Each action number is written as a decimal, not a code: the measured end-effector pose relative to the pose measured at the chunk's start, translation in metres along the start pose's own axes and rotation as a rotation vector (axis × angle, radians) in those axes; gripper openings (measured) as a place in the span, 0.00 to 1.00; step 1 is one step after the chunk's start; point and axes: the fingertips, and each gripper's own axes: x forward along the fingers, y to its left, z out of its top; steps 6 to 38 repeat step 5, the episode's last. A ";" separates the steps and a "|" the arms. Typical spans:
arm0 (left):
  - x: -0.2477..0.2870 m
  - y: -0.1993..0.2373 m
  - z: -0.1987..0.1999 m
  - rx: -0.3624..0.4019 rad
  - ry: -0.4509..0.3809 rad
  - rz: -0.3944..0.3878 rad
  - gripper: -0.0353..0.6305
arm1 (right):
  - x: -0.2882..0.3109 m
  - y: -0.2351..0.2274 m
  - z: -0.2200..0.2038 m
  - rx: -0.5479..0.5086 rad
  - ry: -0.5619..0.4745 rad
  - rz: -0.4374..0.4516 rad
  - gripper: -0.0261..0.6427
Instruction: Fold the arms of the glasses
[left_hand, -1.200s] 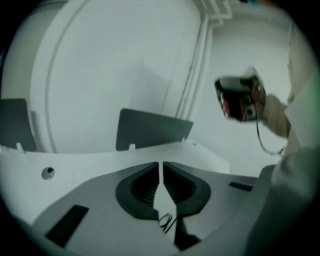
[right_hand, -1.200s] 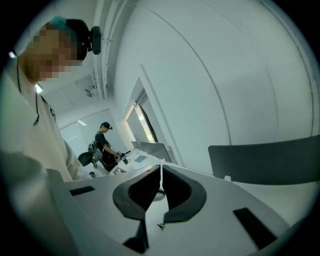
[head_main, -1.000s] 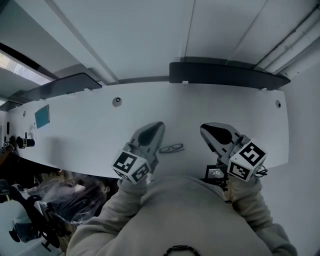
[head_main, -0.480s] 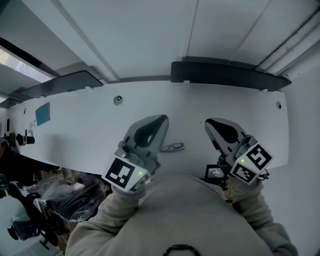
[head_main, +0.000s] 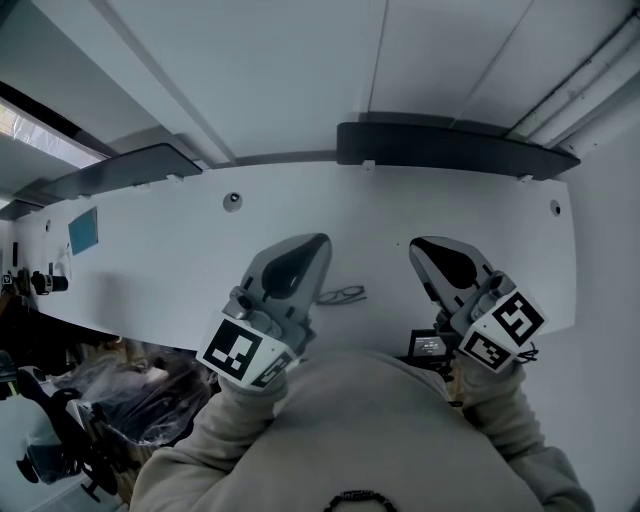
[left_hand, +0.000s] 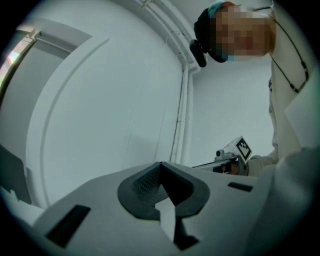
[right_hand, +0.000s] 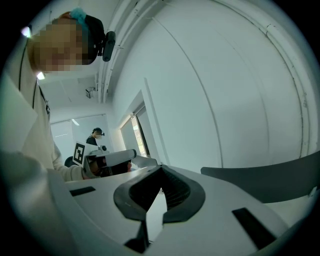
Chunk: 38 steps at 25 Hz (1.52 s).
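Observation:
Thin dark-framed glasses lie on the white table near its front edge, between my two grippers. In the head view the left gripper hovers above the table just left of the glasses, and its body hides their left end. The right gripper hangs to their right, well apart from them. Both point level toward the wall, with jaws shut and nothing between them. The left gripper view shows its shut tips against the wall; the right gripper view shows the same. The glasses appear in neither gripper view.
A small dark device with a screen sits at the table's front edge under my right hand. A blue card lies far left. Two dark curved panels line the far edge. Another person stands in the background.
My left gripper has risen off the table and rolled a little, so its marker cube now sits lower left in the head view. The right gripper lifted slightly. The glasses stayed put.

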 end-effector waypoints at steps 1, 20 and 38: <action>-0.001 0.001 -0.001 -0.005 -0.001 0.006 0.06 | 0.000 0.001 0.000 0.000 -0.001 -0.002 0.07; -0.006 0.005 0.000 -0.015 -0.012 0.030 0.06 | -0.003 0.003 0.002 0.001 -0.001 -0.001 0.07; -0.006 0.005 0.000 -0.015 -0.012 0.030 0.06 | -0.003 0.003 0.002 0.001 -0.001 -0.001 0.07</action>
